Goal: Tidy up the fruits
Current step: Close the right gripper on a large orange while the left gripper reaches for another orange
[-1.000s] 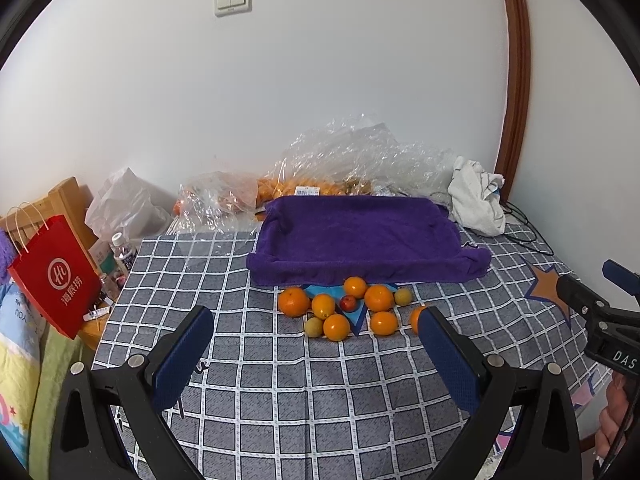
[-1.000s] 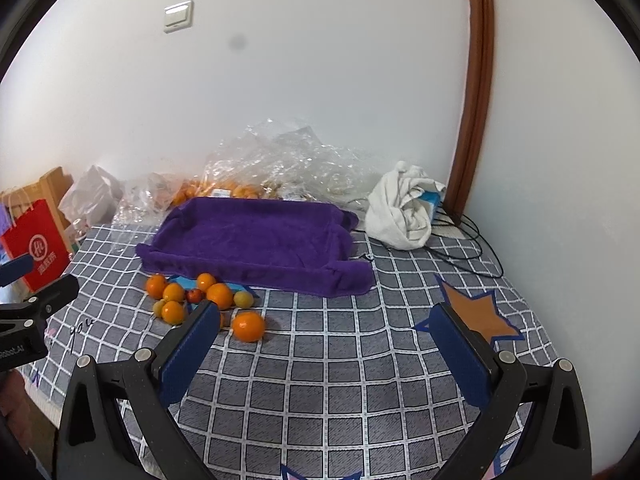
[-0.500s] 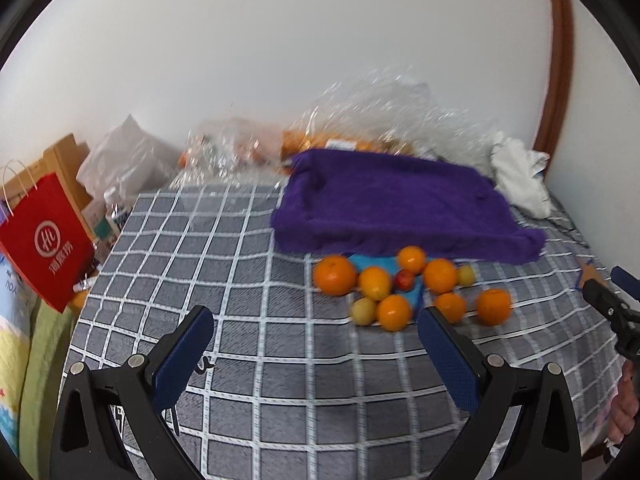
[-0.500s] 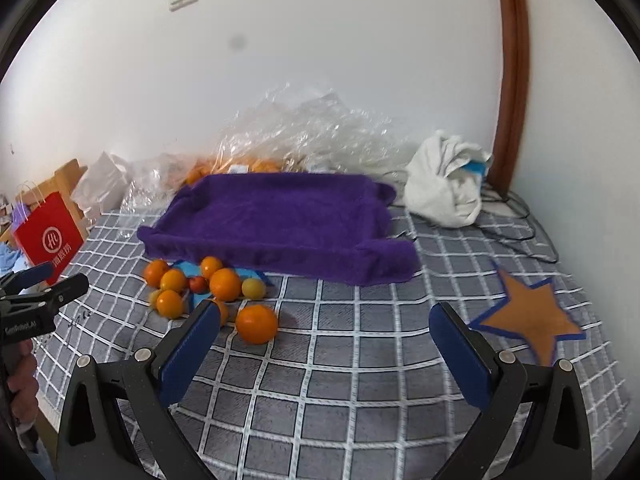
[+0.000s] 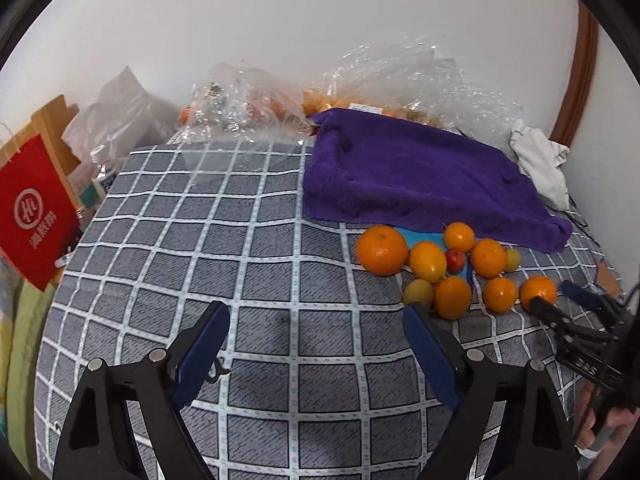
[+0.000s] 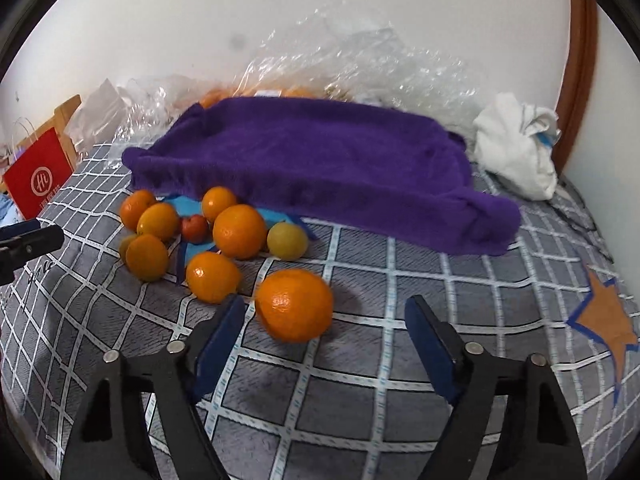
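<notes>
Ten or so fruits [image 5: 456, 268] lie bunched on the grey checked surface [image 5: 260, 280], just in front of the purple towel-draped tray [image 5: 420, 172]. Only the left wrist view takes in the wide bare stretch of cloth to the left and a person's hand [image 5: 600, 428] at the lower right gripping the right gripper's handle. Only the right wrist view shows the orange star patch [image 6: 608, 320] on the cloth and the full white crumpled cloth [image 6: 516, 152] by the wall. Both views catch the red paper bag [image 5: 32, 212] and the clear plastic bags [image 6: 352, 68] behind the tray.

Seen from the left wrist, the right gripper [image 5: 560, 300] angles down with its fingers reaching the rightmost orange [image 5: 538, 290]. In its own view, that orange [image 6: 294, 304] sits between the fingers, nearer the left one, and the pads do not press on it. Its jaws have just been closing.

Over bare cloth left of the pile, the left gripper [image 5: 316, 344] tilts downward, fingers spread with nothing between them; its jaws have also just been closing.
</notes>
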Demonstrator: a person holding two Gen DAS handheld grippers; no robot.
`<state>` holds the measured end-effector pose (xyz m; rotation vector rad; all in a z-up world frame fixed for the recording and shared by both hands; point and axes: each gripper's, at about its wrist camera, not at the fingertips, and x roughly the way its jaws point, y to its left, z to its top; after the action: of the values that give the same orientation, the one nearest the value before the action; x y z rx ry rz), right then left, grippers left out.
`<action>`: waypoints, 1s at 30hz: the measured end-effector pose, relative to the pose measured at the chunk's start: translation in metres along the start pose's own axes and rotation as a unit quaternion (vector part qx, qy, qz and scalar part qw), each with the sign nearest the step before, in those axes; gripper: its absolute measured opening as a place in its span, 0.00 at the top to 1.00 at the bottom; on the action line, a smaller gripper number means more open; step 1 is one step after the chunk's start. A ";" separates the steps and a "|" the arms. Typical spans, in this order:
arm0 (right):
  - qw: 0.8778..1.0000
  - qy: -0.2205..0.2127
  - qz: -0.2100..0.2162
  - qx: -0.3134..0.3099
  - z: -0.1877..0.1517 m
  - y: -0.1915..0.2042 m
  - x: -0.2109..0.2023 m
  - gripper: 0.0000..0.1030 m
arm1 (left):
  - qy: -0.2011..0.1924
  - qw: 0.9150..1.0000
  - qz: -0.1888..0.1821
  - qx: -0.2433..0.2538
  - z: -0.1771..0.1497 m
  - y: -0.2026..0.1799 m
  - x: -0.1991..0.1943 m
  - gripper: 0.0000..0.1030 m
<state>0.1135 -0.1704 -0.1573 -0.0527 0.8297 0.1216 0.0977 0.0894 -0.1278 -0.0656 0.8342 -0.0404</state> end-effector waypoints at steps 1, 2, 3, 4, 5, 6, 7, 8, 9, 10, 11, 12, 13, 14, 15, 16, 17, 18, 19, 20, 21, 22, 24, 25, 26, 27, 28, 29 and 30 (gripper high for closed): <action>1.000 0.004 0.009 0.007 0.000 -0.002 0.004 0.31 | 0.000 1.000 -0.005 0.002 0.000 -0.001 0.002 0.15; 1.000 0.007 0.018 0.012 0.000 -0.003 0.006 0.34 | 0.001 1.000 -0.010 0.003 0.001 -0.003 0.004 0.15; 0.999 0.016 0.031 0.016 -0.001 -0.004 0.010 0.39 | 0.004 1.000 -0.017 0.004 0.001 -0.007 0.007 0.15; 0.999 0.024 0.041 0.014 -0.001 -0.003 0.013 0.44 | 0.007 1.000 -0.021 0.005 0.002 -0.010 0.010 0.15; 0.999 0.023 0.045 0.010 -0.001 -0.003 0.014 0.46 | 0.011 1.000 -0.026 0.008 0.002 -0.014 0.015 0.16; 0.999 0.020 0.047 0.006 -0.001 -0.002 0.013 0.51 | 0.015 0.999 -0.028 0.011 0.002 -0.018 0.018 0.19; 0.999 0.017 0.052 0.001 -0.002 -0.002 0.011 0.54 | 0.019 0.999 -0.027 0.015 0.002 -0.021 0.022 0.21; 0.998 0.014 0.053 -0.003 -0.002 -0.001 0.009 0.58 | 0.024 0.999 -0.026 0.020 0.002 -0.025 0.026 0.26; 0.999 0.011 0.050 -0.006 -0.001 -0.003 0.006 0.58 | 0.028 0.999 -0.024 0.023 0.002 -0.028 0.030 0.30; 0.999 0.007 0.046 -0.008 -0.001 -0.004 0.003 0.58 | 0.031 0.999 -0.023 0.025 0.003 -0.029 0.034 0.33; 0.999 0.005 0.044 -0.008 -0.001 -0.006 0.001 0.58 | 0.031 0.999 -0.024 0.024 0.003 -0.029 0.036 0.37; 0.999 0.000 0.041 -0.007 0.000 -0.010 -0.002 0.58 | 0.031 0.999 -0.025 0.021 0.004 -0.028 0.037 0.39; 0.999 -0.004 0.041 -0.005 0.000 -0.013 -0.006 0.58 | 0.031 0.999 -0.027 0.016 0.005 -0.026 0.039 0.39; 0.999 -0.006 0.043 -0.002 -0.001 -0.017 -0.008 0.58 | 0.031 0.999 -0.030 0.006 0.008 -0.024 0.040 0.39; 0.999 -0.007 0.045 -0.001 0.000 -0.019 -0.010 0.58 | 0.031 0.999 -0.035 0.000 0.010 -0.021 0.041 0.39; 0.999 -0.007 0.049 0.002 0.000 -0.021 -0.010 0.58 | 0.031 0.999 -0.040 -0.006 0.013 -0.020 0.042 0.39; 0.999 -0.006 0.054 0.004 -0.001 -0.022 -0.010 0.58 | 0.032 0.998 -0.045 -0.010 0.017 -0.019 0.044 0.39; 0.998 -0.002 0.060 0.004 0.000 -0.023 -0.008 0.58 | 0.032 0.998 -0.045 -0.012 0.019 -0.019 0.046 0.39; 0.998 0.000 0.063 0.004 -0.001 -0.023 -0.007 0.58 | 0.031 0.998 -0.045 -0.013 0.022 -0.020 0.047 0.39; 0.998 0.003 0.068 0.004 -0.001 -0.023 -0.005 0.58 | 0.032 0.999 -0.042 -0.013 0.025 -0.021 0.050 0.39; 0.998 0.006 0.070 0.004 -0.001 -0.022 -0.002 0.58 | 0.033 0.999 -0.039 -0.012 0.026 -0.021 0.052 0.39; 0.998 0.010 0.069 0.004 -0.001 -0.021 0.000 0.58 | 0.035 0.999 -0.035 -0.010 0.027 -0.022 0.055 0.39; 0.998 0.020 0.068 0.003 -0.001 -0.020 0.007 0.58 | 0.041 0.999 -0.030 -0.006 0.027 -0.022 0.060 0.39; 0.997 0.026 0.067 0.002 0.000 -0.019 0.011 0.58 | 0.046 0.999 -0.029 -0.003 0.026 -0.023 0.063 0.39; 0.998 0.024 0.065 0.001 0.000 -0.019 0.012 0.58 | 0.047 0.998 -0.032 -0.002 0.026 -0.022 0.064 0.39; 0.998 0.020 0.063 -0.001 0.000 -0.018 0.011 0.59 | 0.048 0.998 -0.035 -0.001 0.026 -0.023 0.066 0.39; 0.998 0.019 0.066 0.000 0.001 -0.019 0.011 0.59 | 0.048 0.998 -0.036 0.000 0.027 -0.024 0.068 0.39; 0.998 0.017 0.066 0.001 0.001 -0.020 0.011 0.59 | 0.048 0.998 -0.038 0.003 0.028 -0.025 0.070 0.39; 0.998 0.016 0.063 0.001 0.001 -0.021 0.010 0.59 | 0.049 0.998 -0.039 0.006 0.028 -0.028 0.071 0.39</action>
<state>0.1240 -0.1899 -0.1638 0.0005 0.8648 0.2398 0.1661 0.0587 -0.1592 -0.0859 0.9287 -0.1227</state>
